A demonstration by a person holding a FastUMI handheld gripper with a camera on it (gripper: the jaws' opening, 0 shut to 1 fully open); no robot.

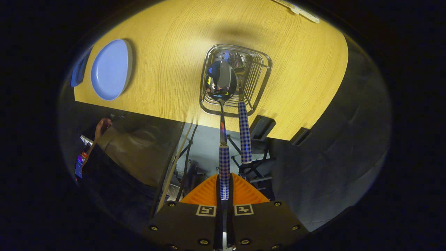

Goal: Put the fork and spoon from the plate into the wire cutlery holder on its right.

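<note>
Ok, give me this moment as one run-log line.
gripper: shut on spoon, bowl over holder | fork: in holder, handle up | plate: no cutlery on it | left: release spoon

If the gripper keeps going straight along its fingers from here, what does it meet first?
The gripper, shut on the spoon, points at the wire cutlery holder. The spoon's bowl would likely enter it first, beside the fork already standing there. Depth is unclear.

Gripper (224, 190): your fingers are closed on the checked handle of the spoon (221, 81), which points forward.
Spoon bowl: over the wire cutlery holder (262, 75), at its near side.
Fork (244, 131): already standing in the holder, handle sticking out just beside the spoon's.
Plate (110, 69): bare, well apart from the holder.
Table (167, 52): wooden.
</note>
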